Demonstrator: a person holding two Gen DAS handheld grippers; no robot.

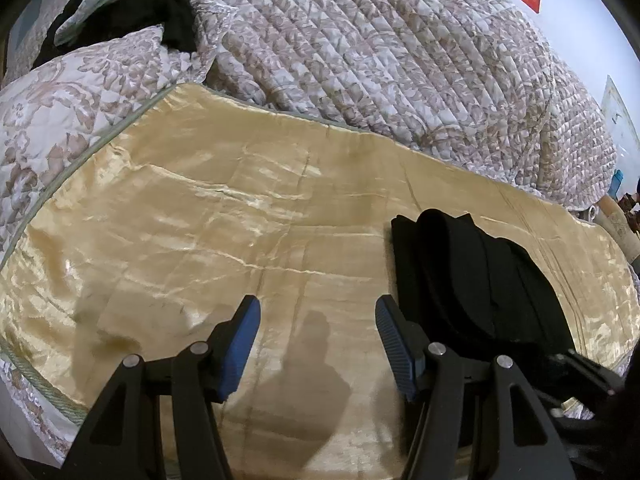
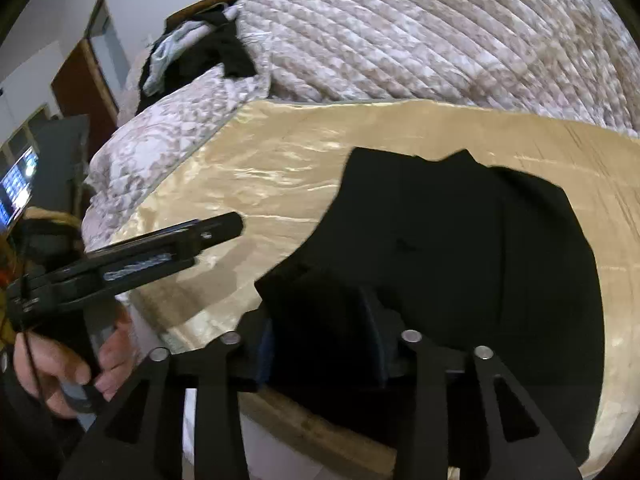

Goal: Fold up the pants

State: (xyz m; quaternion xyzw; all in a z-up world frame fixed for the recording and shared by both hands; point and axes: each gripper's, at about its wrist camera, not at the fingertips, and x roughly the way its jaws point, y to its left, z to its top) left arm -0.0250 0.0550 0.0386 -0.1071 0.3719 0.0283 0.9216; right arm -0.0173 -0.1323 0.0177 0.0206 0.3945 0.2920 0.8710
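In the left wrist view the left gripper (image 1: 318,340) gapes empty over the gold sheet (image 1: 200,220), folded black pants (image 1: 472,272) just to its right, while in the right wrist view the right gripper (image 2: 320,344) stands part open with the pants' edge between its fingers, grip unclear.

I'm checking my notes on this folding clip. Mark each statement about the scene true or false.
1. The black pants lie on a golden satin sheet. True.
2. The left tool grips the pants. False: it stands open over bare sheet, nothing between its pads.
3. A quilted floral blanket is bunched behind the sheet. True.
4. The pants are spread out full length. False: they lie in a folded bundle.
5. Black fabric sits between the right tool fingers. True.
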